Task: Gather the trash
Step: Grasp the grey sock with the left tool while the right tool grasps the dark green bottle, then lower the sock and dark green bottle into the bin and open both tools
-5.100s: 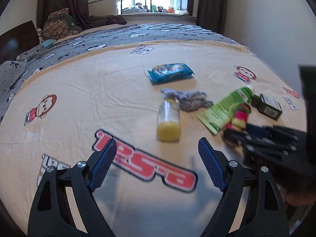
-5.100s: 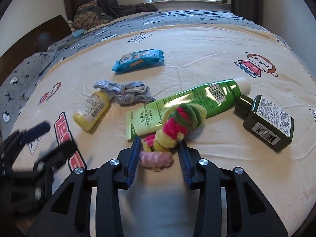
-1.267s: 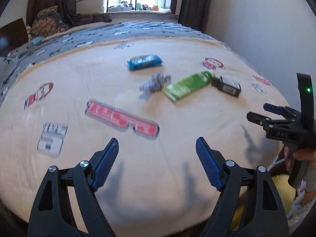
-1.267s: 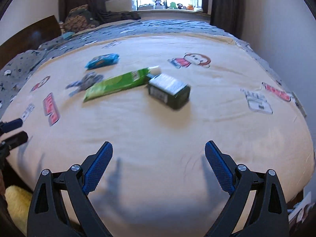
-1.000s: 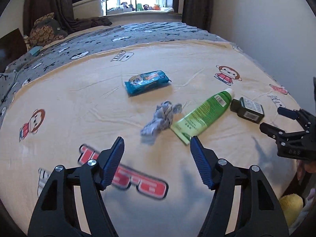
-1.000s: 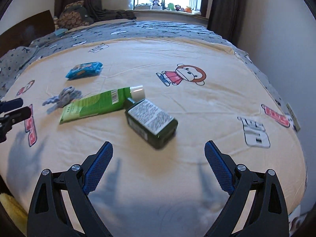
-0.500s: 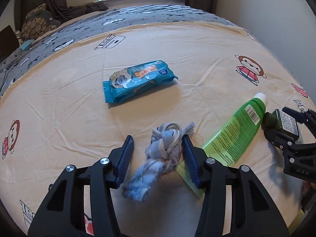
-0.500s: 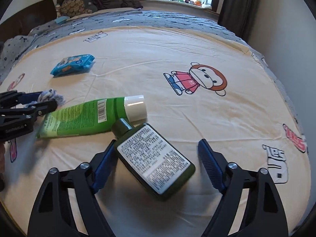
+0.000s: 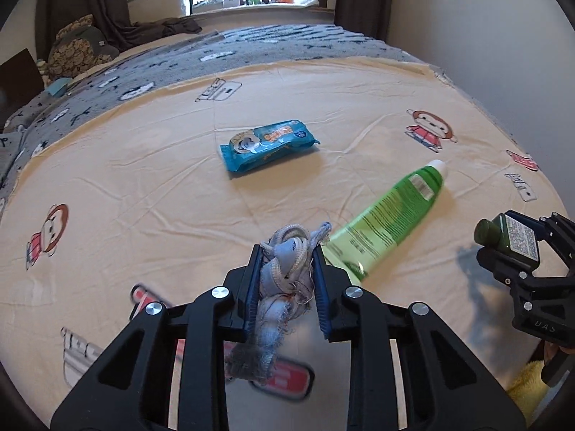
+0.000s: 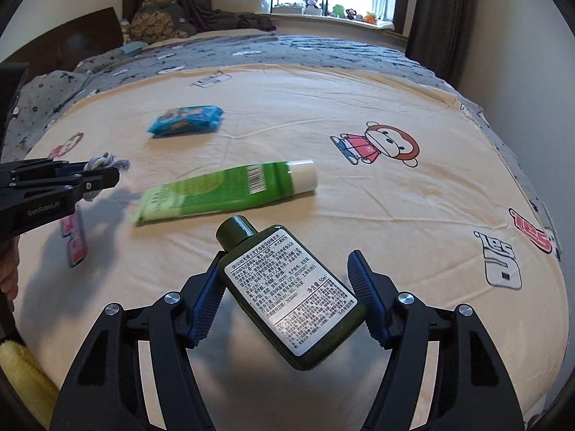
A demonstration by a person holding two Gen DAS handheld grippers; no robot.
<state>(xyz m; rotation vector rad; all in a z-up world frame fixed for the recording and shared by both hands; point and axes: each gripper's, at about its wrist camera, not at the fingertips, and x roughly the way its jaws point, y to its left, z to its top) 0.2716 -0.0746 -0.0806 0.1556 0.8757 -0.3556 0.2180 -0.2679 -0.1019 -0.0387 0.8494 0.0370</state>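
My left gripper (image 9: 287, 269) is shut on a frayed grey-blue rag (image 9: 284, 280) and holds it just above the cream bedspread (image 9: 143, 186); it also shows in the right wrist view (image 10: 107, 170). My right gripper (image 10: 284, 280) is shut on a dark green bottle (image 10: 287, 294) with a white label, lifted off the bed; the bottle also shows in the left wrist view (image 9: 510, 233). A green tube (image 9: 391, 212) with a white cap lies between them, also in the right wrist view (image 10: 230, 190). A blue wipes packet (image 9: 267, 147) lies farther back.
The bed has a grey patterned blanket (image 9: 215, 57) at its far end, with pillows (image 9: 79, 50) and a window sill beyond. A wall (image 9: 485, 36) runs along the right side. A yellow fluffy thing (image 10: 21, 370) lies below the bed's near edge.
My left gripper has closed on the rag and lifted it. My right gripper has closed on the dark green bottle and raised it off the bed beside the tube.
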